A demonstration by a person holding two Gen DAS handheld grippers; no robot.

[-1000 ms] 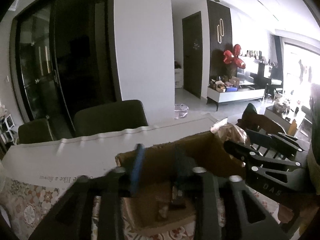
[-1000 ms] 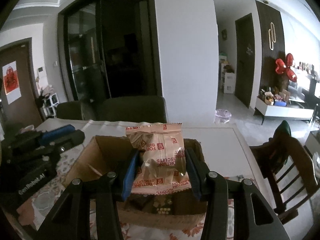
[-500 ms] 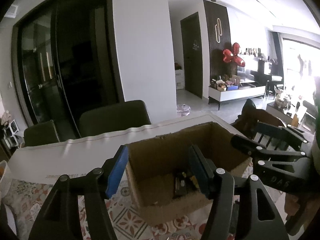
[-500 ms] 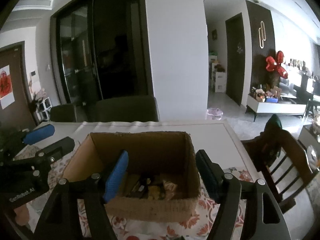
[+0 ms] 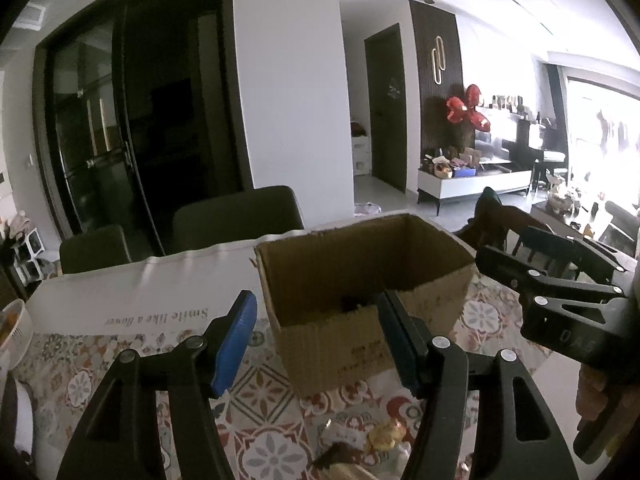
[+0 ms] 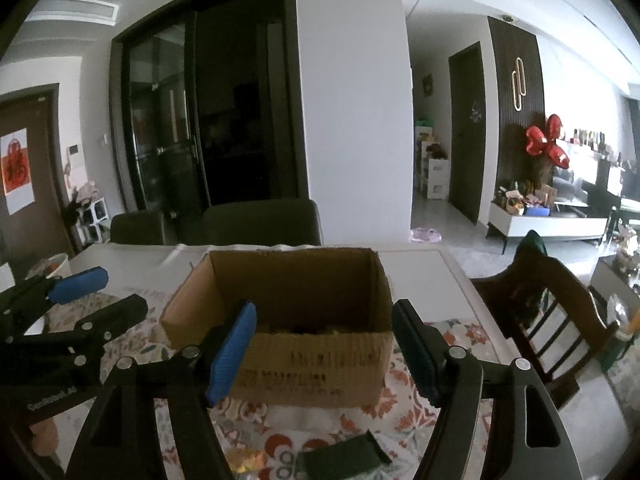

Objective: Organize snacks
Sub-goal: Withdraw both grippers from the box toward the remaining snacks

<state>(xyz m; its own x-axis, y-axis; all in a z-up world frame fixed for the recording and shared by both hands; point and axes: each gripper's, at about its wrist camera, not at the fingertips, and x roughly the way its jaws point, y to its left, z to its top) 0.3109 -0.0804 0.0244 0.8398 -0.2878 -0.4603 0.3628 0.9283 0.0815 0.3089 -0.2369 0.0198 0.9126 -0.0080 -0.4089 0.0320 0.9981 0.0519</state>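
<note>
An open cardboard box [image 5: 340,344] [image 6: 312,368] stands on the patterned tablecloth, with the tops of a few snacks barely showing inside. My left gripper [image 5: 316,320] is open and empty, a little short of the box's near left corner. The right gripper [image 6: 324,320] is also open and empty, just before the box's front wall. Each gripper shows in the other's view: the right gripper [image 5: 560,280] beside the box, the left gripper [image 6: 80,300] at the left edge. Loose snacks lie on the cloth below the fingers: a gold-wrapped sweet [image 5: 384,434], a dark green packet [image 6: 344,456], a gold wrapper [image 6: 246,460].
A white cloth with lettering [image 5: 160,316] covers the table's far part. Two dark chairs [image 5: 236,216] stand behind the table, and a wooden chair [image 6: 552,308] at its right end. A white basket [image 5: 12,320] sits at the left edge.
The right gripper let go of the biscuit pack, which is now out of sight in the box. Both grippers opened and drew back from over the box to its near side.
</note>
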